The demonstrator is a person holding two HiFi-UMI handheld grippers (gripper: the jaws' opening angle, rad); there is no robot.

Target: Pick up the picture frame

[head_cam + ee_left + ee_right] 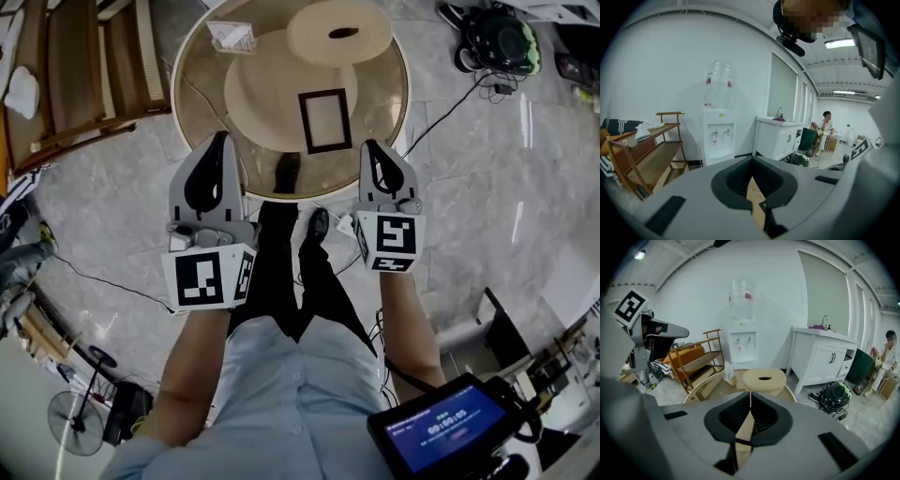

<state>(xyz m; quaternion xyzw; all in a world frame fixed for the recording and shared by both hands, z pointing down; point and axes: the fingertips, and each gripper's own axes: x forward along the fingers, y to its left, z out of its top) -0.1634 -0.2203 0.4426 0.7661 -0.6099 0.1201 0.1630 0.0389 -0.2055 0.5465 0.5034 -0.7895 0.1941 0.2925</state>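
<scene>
The picture frame (324, 120), dark-edged with a pale middle, lies flat on a tan disc on the round glass table (192, 66), in the head view. My left gripper (222, 141) hovers at the table's near edge, to the frame's left, its jaws together and nothing in them. At the frame's lower right corner is my right gripper (369, 146), also shut and empty, apart from the frame. The left gripper view looks level across the room past shut jaws (752, 163). In the right gripper view, the shut jaws (750, 397) point over the table.
A smaller tan disc with a slot (339, 31) (764, 378) and a small white box (232, 36) sit at the table's far side. A wooden shelf (75, 66) stands left, a black-and-green helmet (502, 39) and cables right. Water dispenser (740, 345), white cabinet (820, 357).
</scene>
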